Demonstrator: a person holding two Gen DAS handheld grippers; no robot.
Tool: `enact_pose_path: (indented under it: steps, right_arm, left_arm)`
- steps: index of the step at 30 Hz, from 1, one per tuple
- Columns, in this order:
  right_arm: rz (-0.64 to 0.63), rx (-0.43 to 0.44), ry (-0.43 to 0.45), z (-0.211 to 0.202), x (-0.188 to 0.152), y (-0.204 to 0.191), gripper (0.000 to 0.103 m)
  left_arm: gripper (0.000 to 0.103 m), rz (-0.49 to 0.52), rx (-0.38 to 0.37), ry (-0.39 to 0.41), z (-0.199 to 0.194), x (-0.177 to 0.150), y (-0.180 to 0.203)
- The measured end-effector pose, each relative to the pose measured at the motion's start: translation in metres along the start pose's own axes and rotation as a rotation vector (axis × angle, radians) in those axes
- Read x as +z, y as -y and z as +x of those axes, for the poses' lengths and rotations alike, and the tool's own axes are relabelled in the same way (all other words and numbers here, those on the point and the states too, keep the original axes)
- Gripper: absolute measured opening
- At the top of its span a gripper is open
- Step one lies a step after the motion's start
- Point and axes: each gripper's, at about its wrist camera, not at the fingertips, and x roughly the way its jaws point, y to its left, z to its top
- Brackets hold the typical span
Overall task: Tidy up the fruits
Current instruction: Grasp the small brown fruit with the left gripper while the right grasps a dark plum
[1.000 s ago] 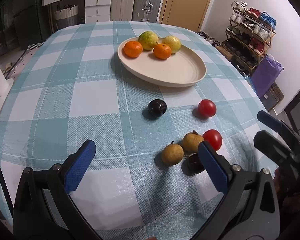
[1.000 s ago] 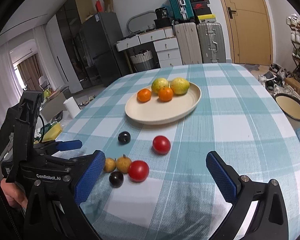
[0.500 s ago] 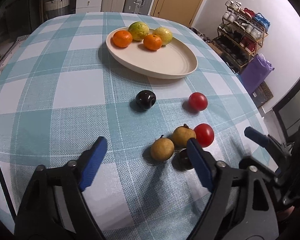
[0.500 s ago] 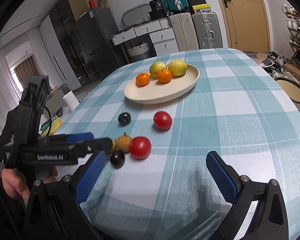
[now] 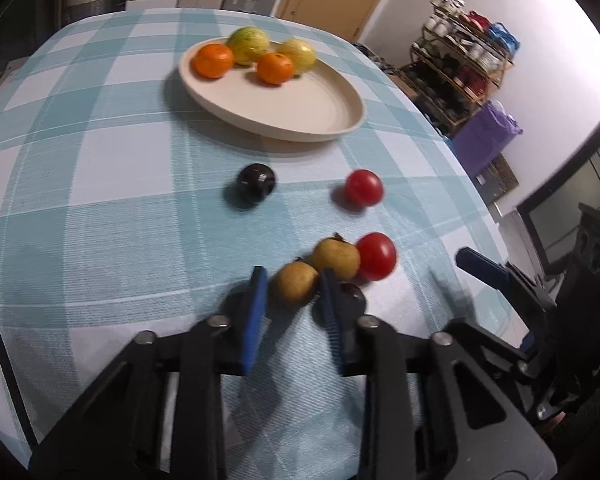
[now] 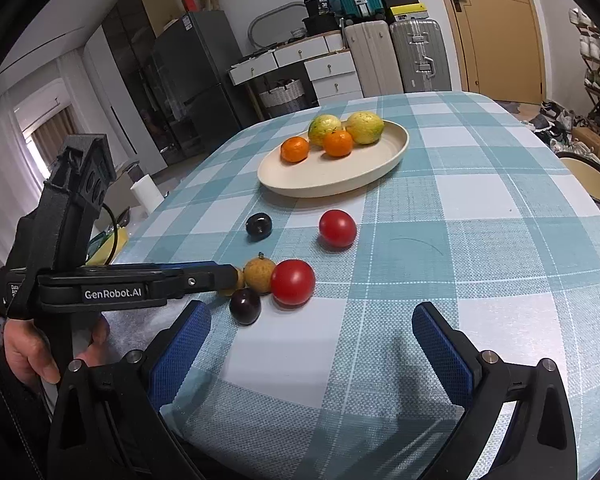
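We have the left gripper (image 5: 292, 292) clenched on the nearer brown longan (image 5: 294, 283), which sits on the checked tablecloth (image 5: 100, 220) beside the tomato (image 5: 376, 255). The right gripper (image 6: 312, 344) hangs released. Next, we judge: lift it clear, then carry it to the plate (image 5: 300, 114).

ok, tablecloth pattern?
Teal-and-white checked tablecloth; clearest in the right wrist view.
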Motion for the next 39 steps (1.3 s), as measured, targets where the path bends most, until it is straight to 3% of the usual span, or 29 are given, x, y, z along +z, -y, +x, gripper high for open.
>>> enact_pose_path:
  steps: [10, 18, 22, 26, 28, 31, 36, 38, 39]
  right_arm:
    - [-0.036, 0.024, -0.026, 0.005, -0.001, -0.014, 0.103]
    - [-0.046, 0.07, -0.078, 0.021, -0.002, -0.026, 0.101]
    - [-0.046, 0.102, -0.108, 0.028, -0.003, -0.032, 0.087]
    - [-0.05, 0.11, -0.131, 0.038, -0.002, -0.037, 0.079]
    - [-0.059, 0.114, -0.14, 0.042, -0.001, -0.041, 0.065]
    - [-0.084, 0.084, -0.146, 0.05, 0.0, -0.049, 0.062]
    - [-0.11, 0.045, -0.146, 0.06, 0.003, -0.055, 0.049]
    - [-0.117, 0.03, -0.145, 0.063, 0.004, -0.057, 0.038]
    - [-0.122, 0.019, -0.144, 0.063, 0.004, -0.058, 0.028]
  left_arm:
    - [0.022, -0.029, -0.02, 0.01, -0.006, 0.001, -0.011]
    - [0.022, -0.035, 0.006, 0.026, -0.02, 0.0, -0.021]
    - [0.022, -0.031, 0.01, 0.041, -0.027, 0.001, -0.026]
    - [0.022, -0.043, 0.007, 0.051, -0.031, 0.001, -0.032]
    - [0.022, -0.05, 0.005, 0.053, -0.033, 0.001, -0.036]
    - [0.022, -0.056, 0.009, 0.049, -0.033, -0.001, -0.039]
    - [0.022, -0.063, 0.009, 0.044, -0.033, -0.003, -0.043]
    - [0.022, -0.067, 0.014, 0.044, -0.032, -0.003, -0.045]
    - [0.022, -0.069, 0.016, 0.041, -0.031, -0.002, -0.045]
